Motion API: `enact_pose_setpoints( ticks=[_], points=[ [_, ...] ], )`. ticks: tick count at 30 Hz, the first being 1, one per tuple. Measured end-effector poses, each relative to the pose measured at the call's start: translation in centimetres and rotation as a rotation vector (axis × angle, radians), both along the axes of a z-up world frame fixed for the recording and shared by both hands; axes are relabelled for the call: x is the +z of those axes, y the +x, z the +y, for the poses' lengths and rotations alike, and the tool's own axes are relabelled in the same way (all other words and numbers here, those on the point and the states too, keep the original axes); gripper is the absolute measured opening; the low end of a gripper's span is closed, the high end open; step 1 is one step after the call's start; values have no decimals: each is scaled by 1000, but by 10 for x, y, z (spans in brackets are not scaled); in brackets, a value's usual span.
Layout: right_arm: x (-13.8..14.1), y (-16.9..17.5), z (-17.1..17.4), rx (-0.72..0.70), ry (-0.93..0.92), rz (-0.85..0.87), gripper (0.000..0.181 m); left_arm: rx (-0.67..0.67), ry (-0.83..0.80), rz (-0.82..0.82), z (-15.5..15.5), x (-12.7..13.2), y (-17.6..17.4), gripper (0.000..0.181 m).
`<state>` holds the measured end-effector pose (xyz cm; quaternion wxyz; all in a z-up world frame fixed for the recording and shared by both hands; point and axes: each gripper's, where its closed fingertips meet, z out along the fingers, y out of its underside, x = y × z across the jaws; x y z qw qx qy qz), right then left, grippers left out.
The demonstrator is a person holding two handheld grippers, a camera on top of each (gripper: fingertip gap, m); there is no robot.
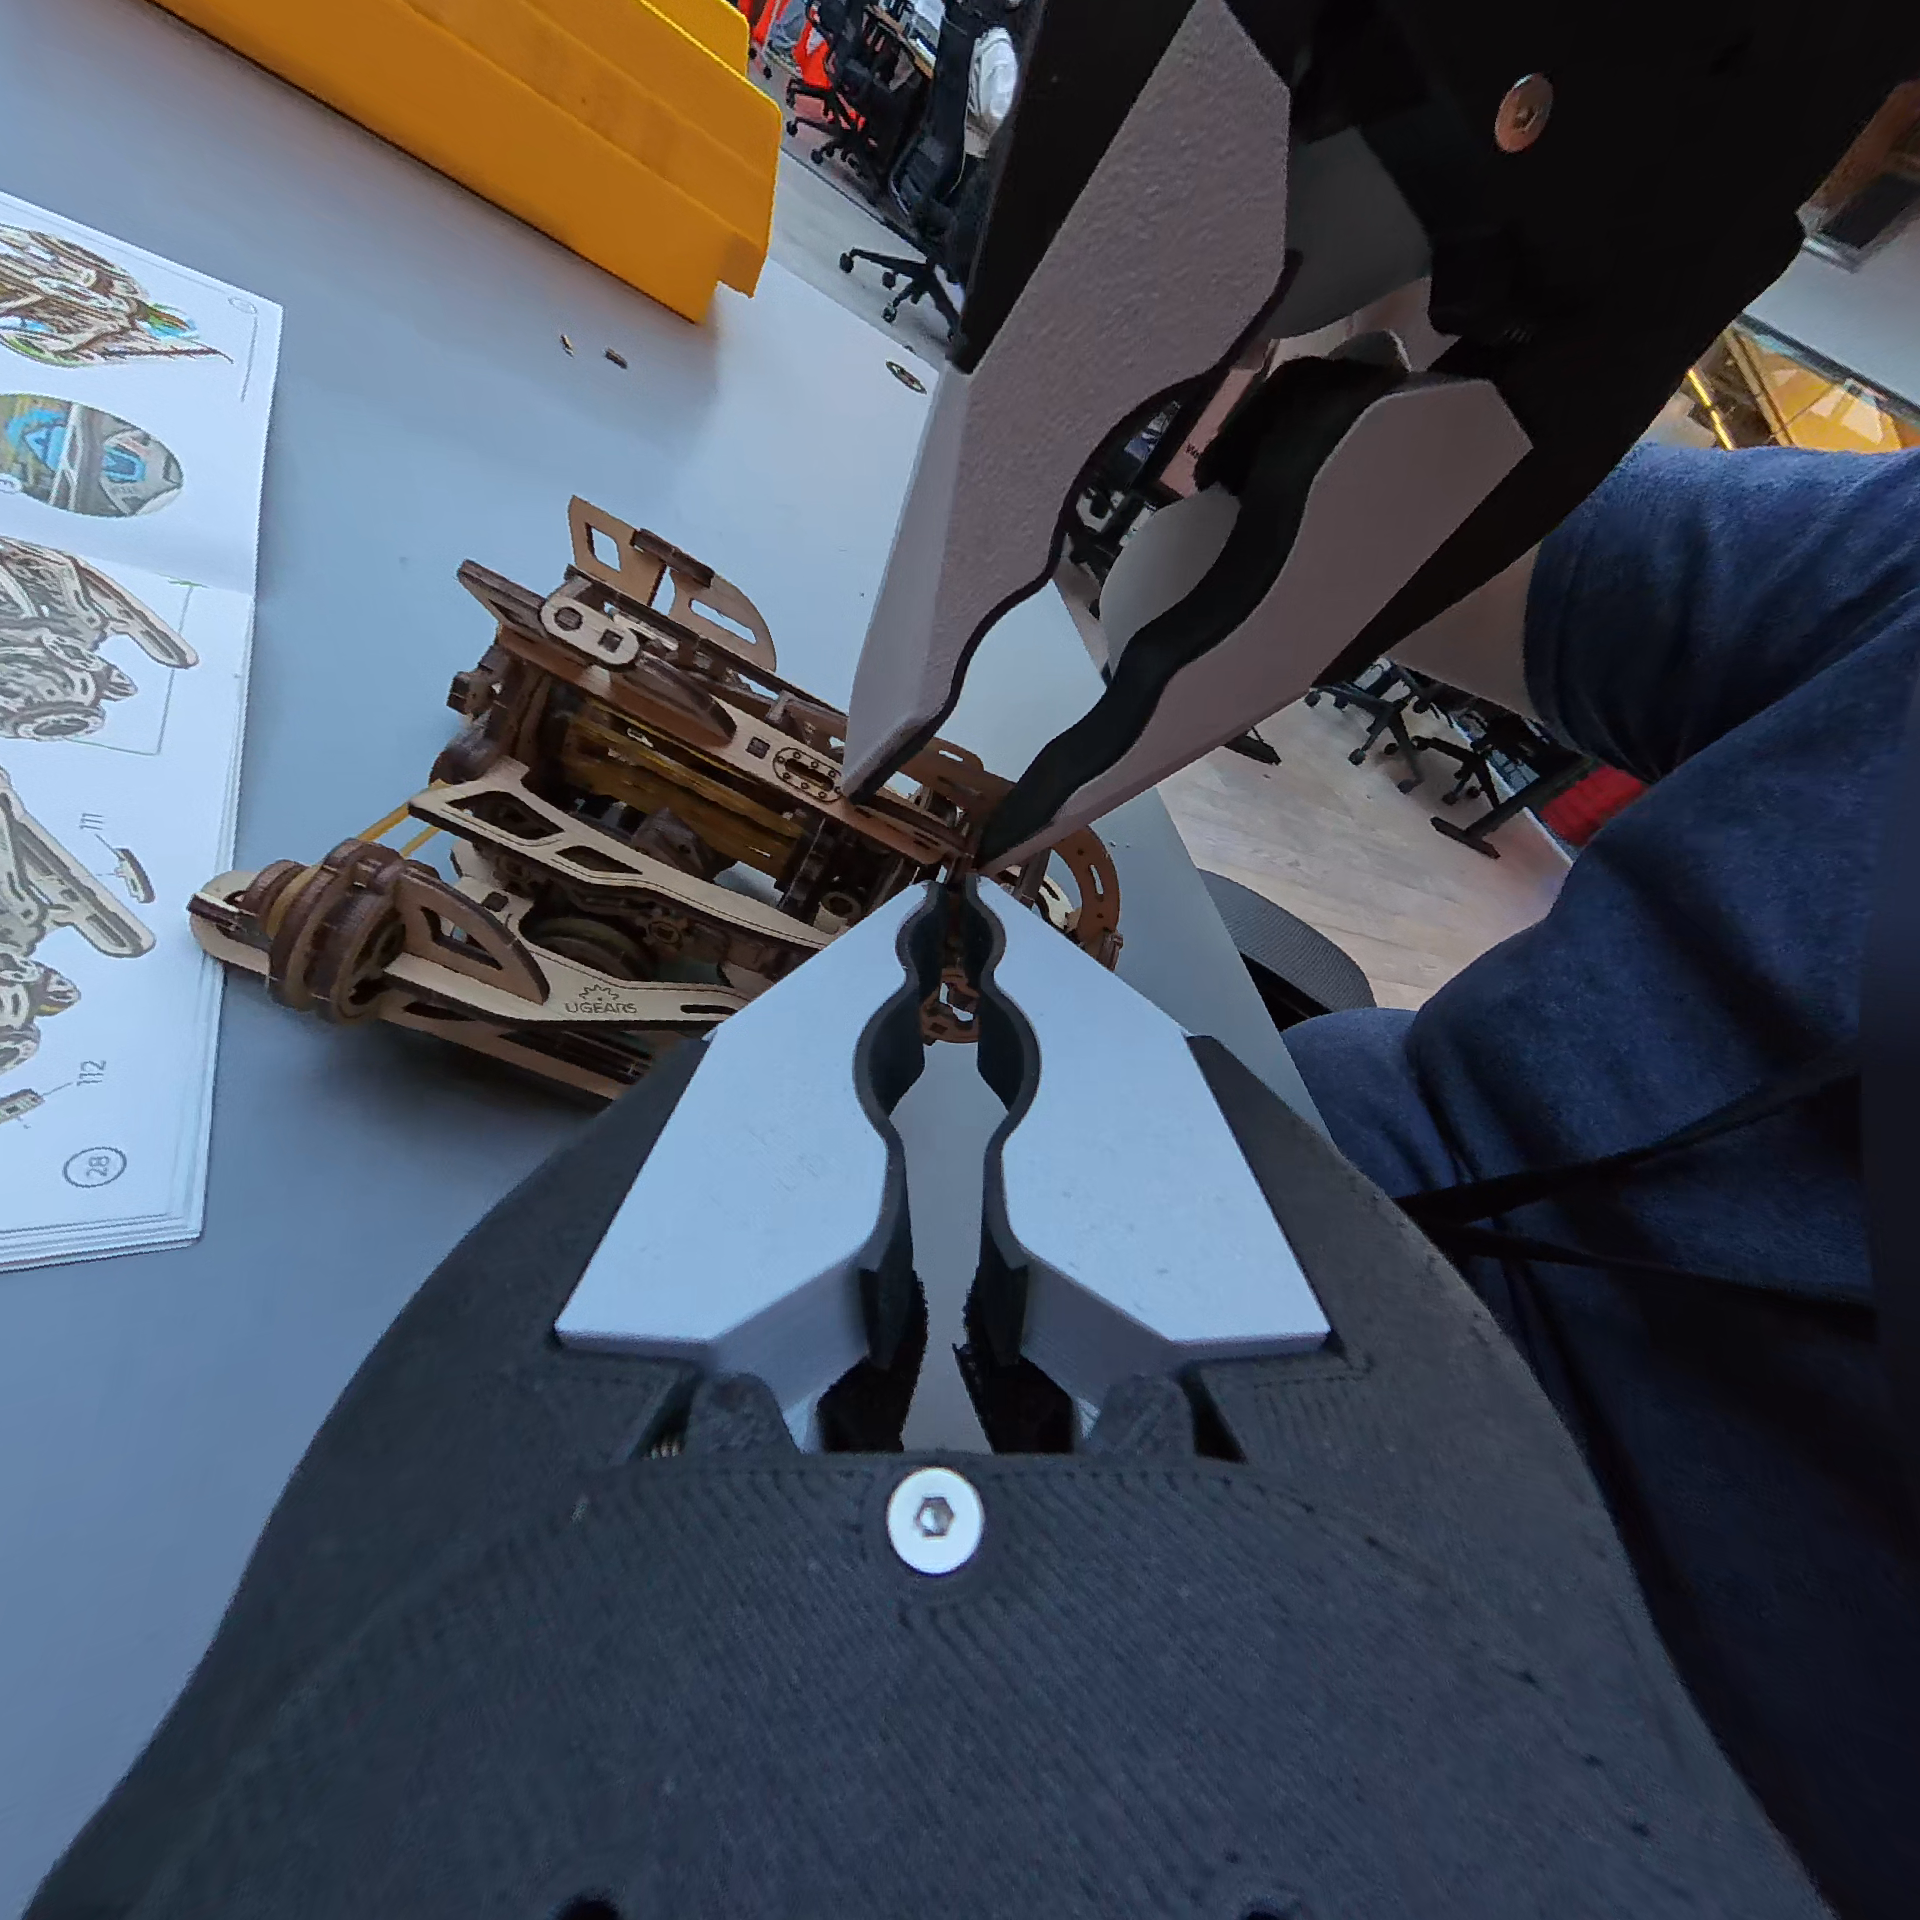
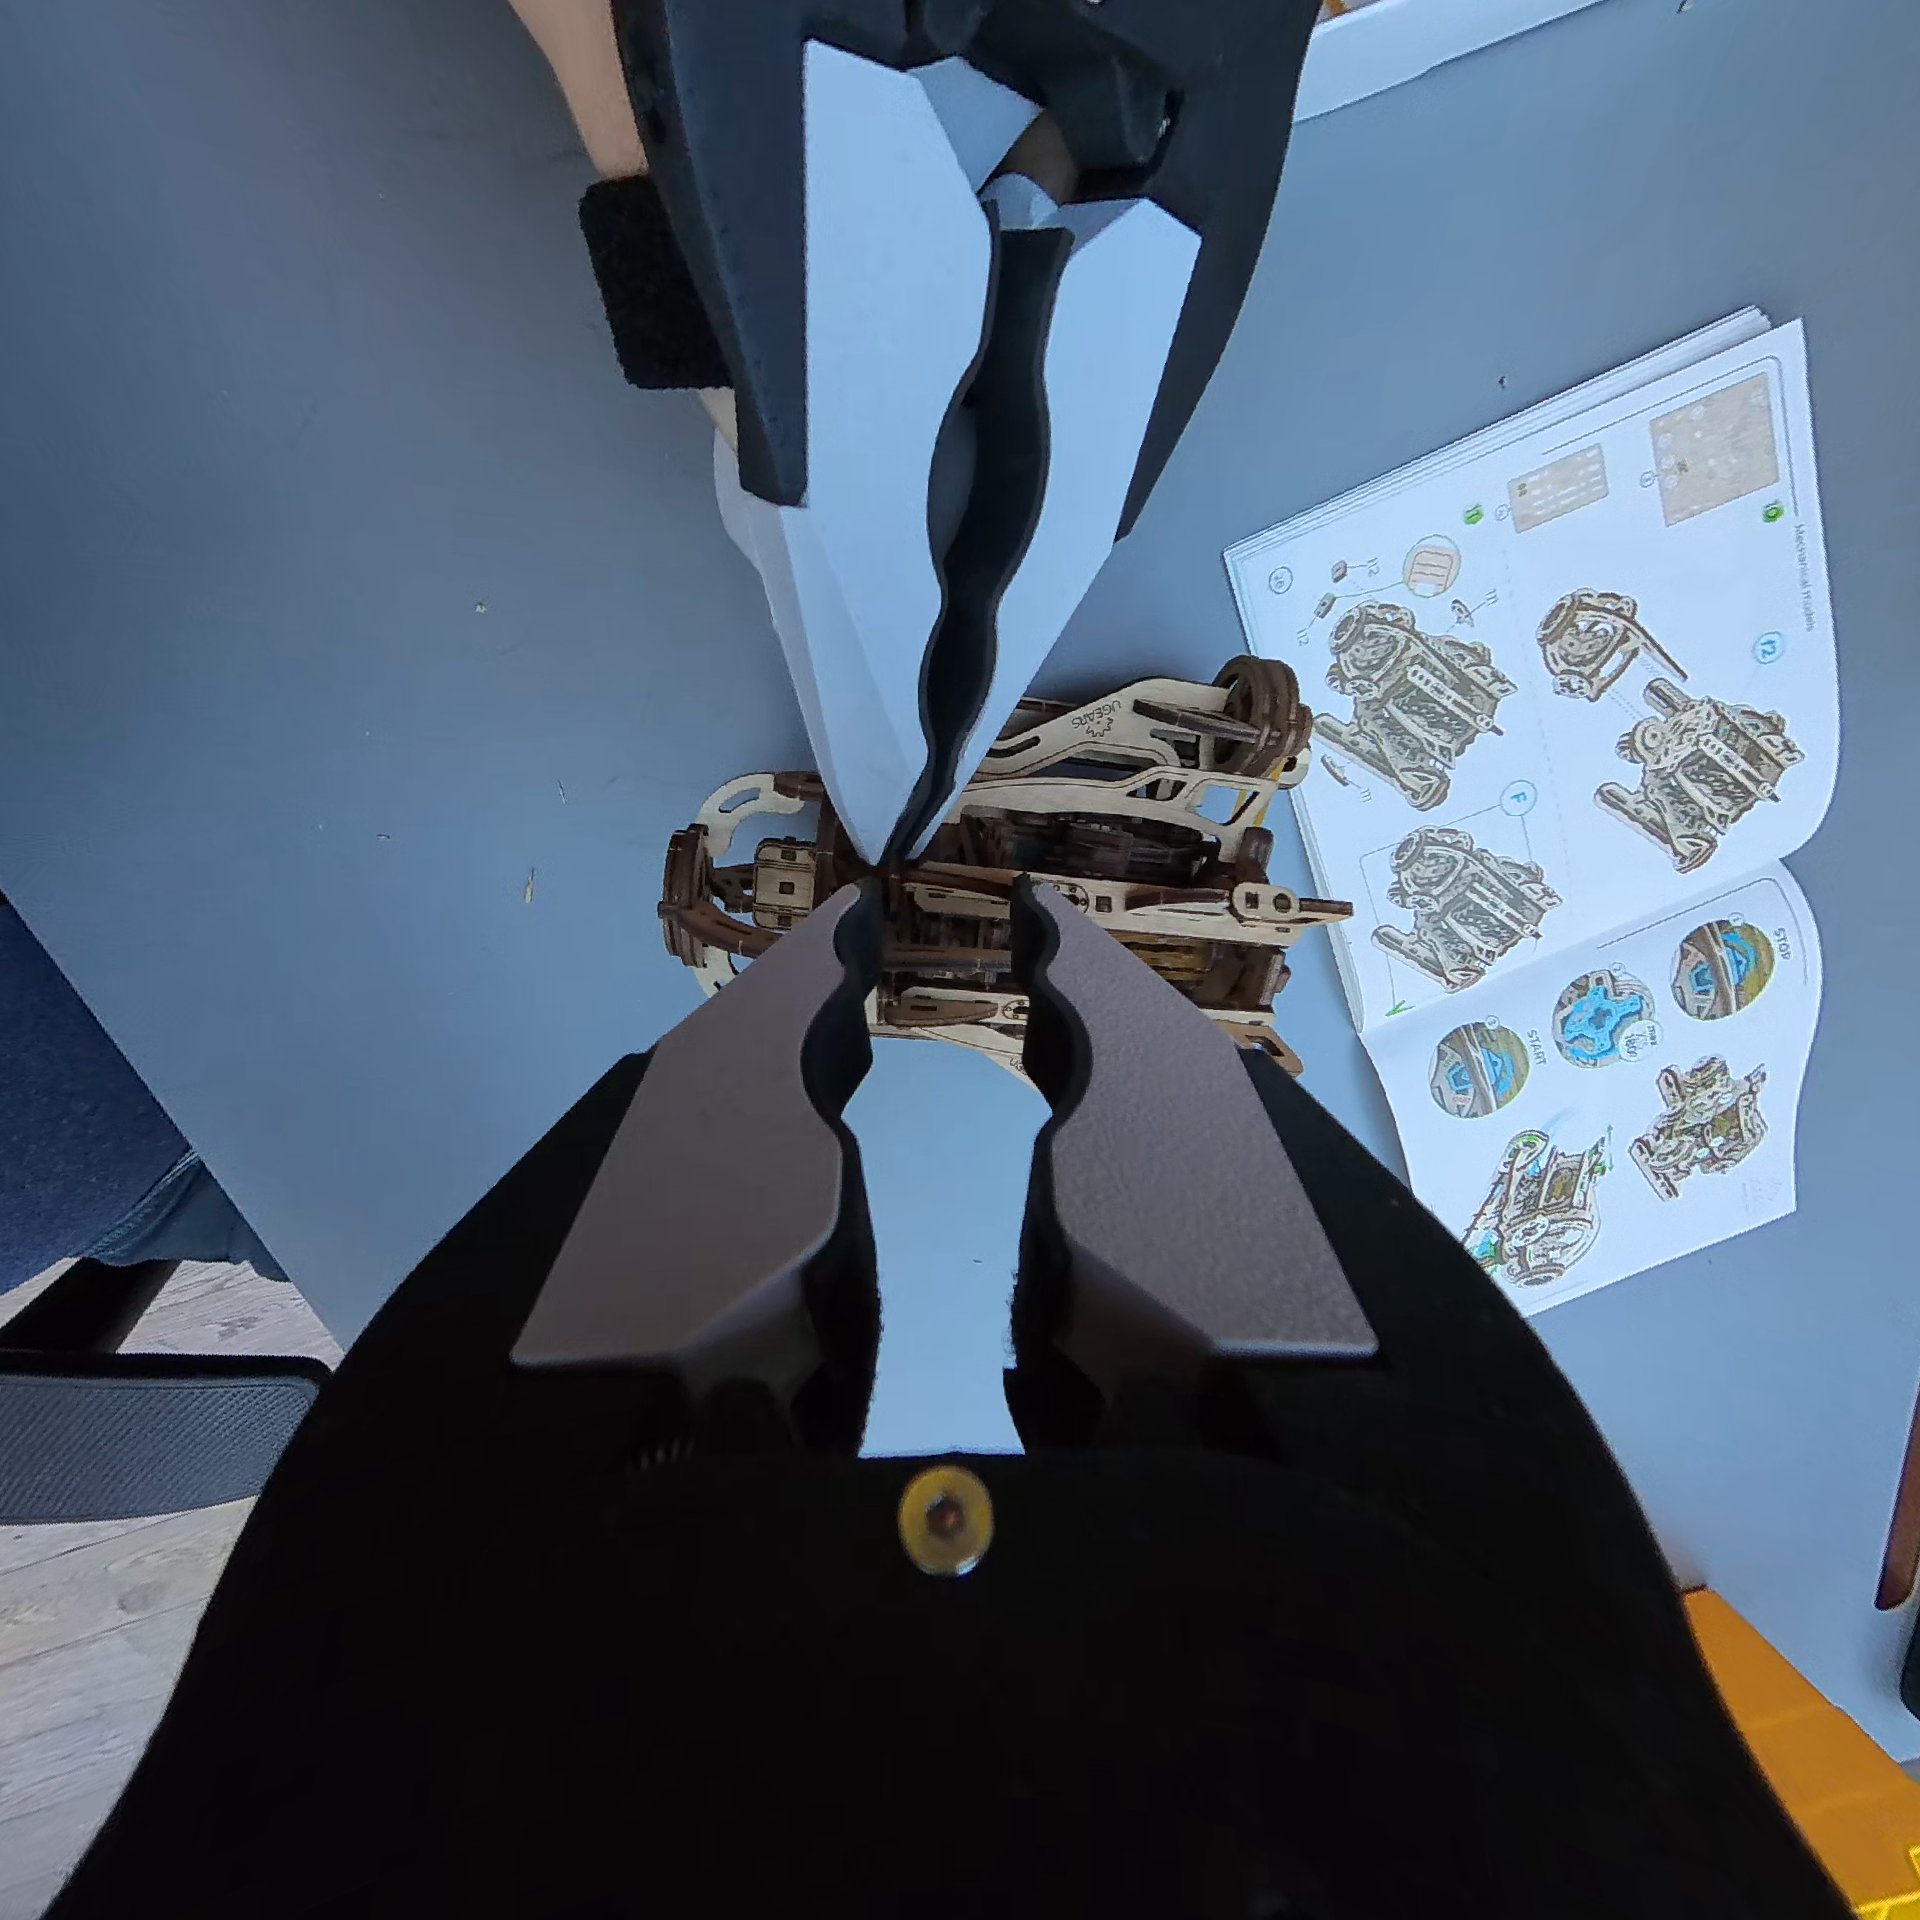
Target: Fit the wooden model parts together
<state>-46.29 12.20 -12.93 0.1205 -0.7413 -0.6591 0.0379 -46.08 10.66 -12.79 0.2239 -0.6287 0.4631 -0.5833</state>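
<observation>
A wooden model [image 1: 623, 831] of light and dark laser-cut parts lies on the grey table [image 1: 436, 436], near its edge. My left gripper [image 1: 951, 888] is shut, its tips pinching a thin wooden part at the model's near end; a small round wooden piece [image 1: 951, 1010] shows through the gap between its fingers. My right gripper [image 1: 925, 821] comes in from above, open, with its tips at the same end of the model. In the right wrist view my right gripper [image 2: 940, 899] is open over the model [image 2: 1122, 883], and my left gripper [image 2: 888, 852] touches the model's left end, tip to tip with it.
An open instruction booklet [image 1: 104, 727] lies beside the model; it also shows in the right wrist view [image 2: 1558, 831]. Yellow bins [image 1: 520, 135] stand at the back. Small wood scraps [image 1: 613, 358] lie on the table. The table edge [image 1: 1195, 852] and a person's blue clothing [image 1: 1662, 883] are close on the right. The grippers are tip to tip, or close to it.
</observation>
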Motion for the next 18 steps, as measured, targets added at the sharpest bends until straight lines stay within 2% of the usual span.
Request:
enact_pose_setpoints(
  ticks=[18],
  points=[
    [-1, 1, 0, 16, 18, -16, 23, 14, 9, 12, 0, -1, 0, 0]
  ],
)
